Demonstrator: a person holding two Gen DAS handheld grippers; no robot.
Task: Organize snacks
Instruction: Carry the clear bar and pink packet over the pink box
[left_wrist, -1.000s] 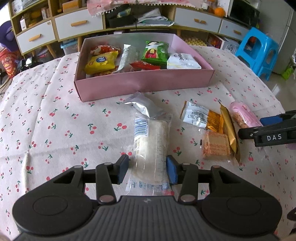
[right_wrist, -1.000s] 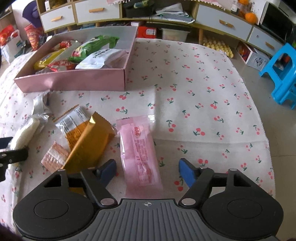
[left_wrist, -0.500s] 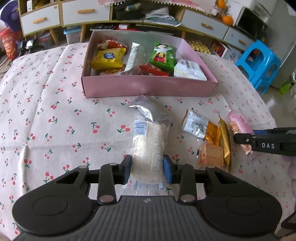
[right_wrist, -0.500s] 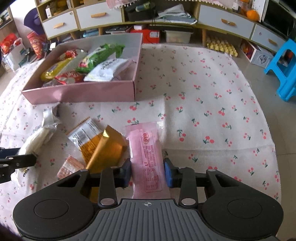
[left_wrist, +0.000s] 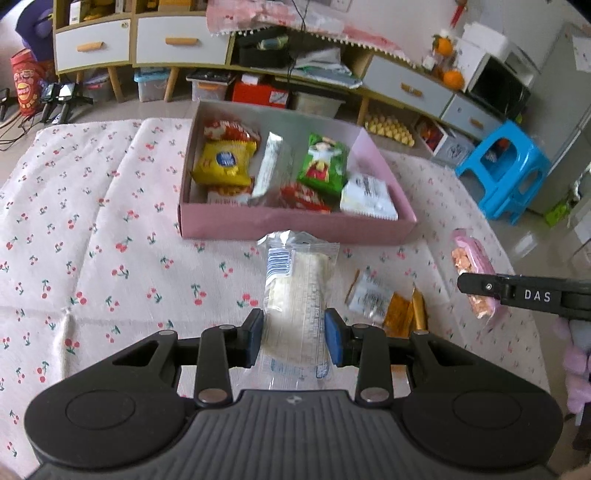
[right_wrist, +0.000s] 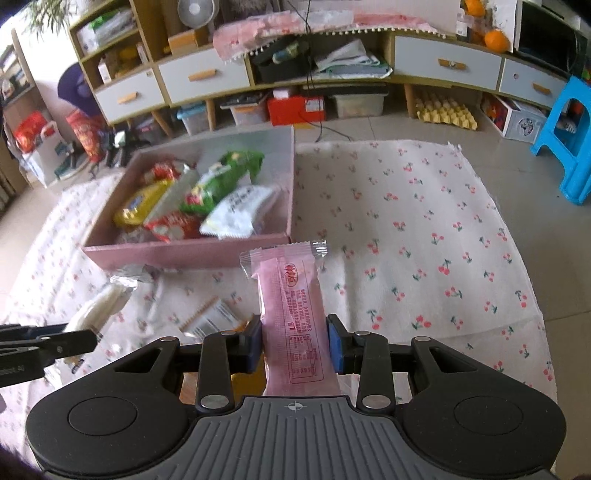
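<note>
A: Left tongs (left_wrist: 293, 341) clamp the clear-wrapped white pastry (left_wrist: 295, 295), lifted before the pink box (left_wrist: 295, 225)'s near wall.

B: Right tongs (right_wrist: 294, 343) pinch the pink packet (right_wrist: 291, 306) mid-length. Both look light, soft, crinkly; likely crushable, so hold the middle gently.

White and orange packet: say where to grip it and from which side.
Probably from above, across the white end of the white and orange packet: it lies flat on the cloth, and the gold packet crowds its orange end.
</note>
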